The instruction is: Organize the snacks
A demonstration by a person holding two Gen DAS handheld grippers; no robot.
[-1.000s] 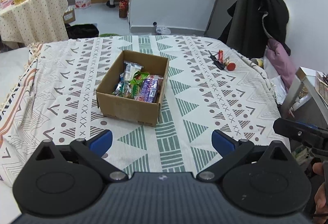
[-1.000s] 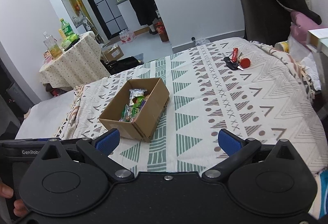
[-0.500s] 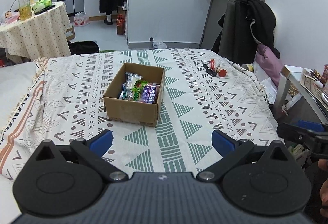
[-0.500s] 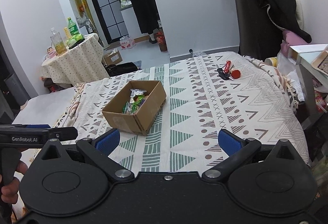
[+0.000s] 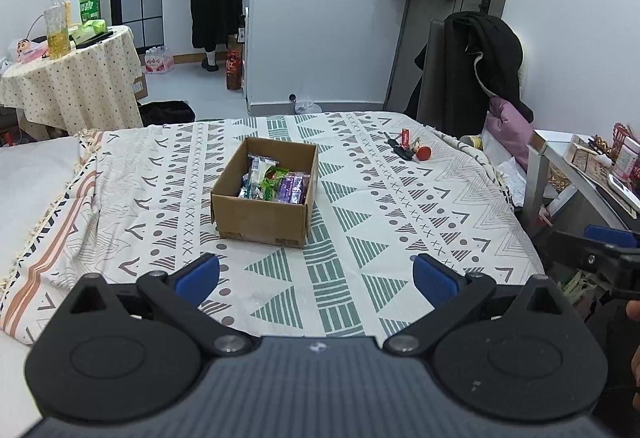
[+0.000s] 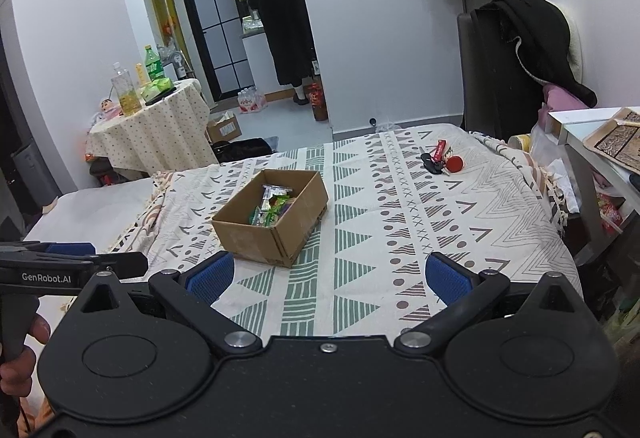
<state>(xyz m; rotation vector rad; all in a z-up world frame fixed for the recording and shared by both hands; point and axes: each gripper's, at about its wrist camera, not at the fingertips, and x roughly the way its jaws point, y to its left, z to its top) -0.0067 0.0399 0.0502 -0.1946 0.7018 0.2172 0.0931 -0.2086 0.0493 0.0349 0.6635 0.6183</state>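
Cardboard box (image 5: 265, 194): sits mid-bed on the patterned blanket (image 5: 400, 222), nearer the far edge than the near one, open top.
Snacks (image 5: 276, 183): small wrapped packets loose inside the box, foil-ish and probably slippery, light, crushable.
Left tool (image 5: 316, 276): wide open, holding nothing.
Right tool (image 6: 330, 272): same deal, spread wide, empty.
Grip tip: pinch a packet by its sealed edge, gently; the box looks stiff enough to take by its wall.
Keys (image 5: 408, 149): far right corner, not snacks.

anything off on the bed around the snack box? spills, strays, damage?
No spills or visible damage. The open brown cardboard box stands upright on the patterned bedspread, with the wrapped snacks inside it. The only stray item is a bunch of keys with red tags lying near the far right corner. Both tools are open and empty.
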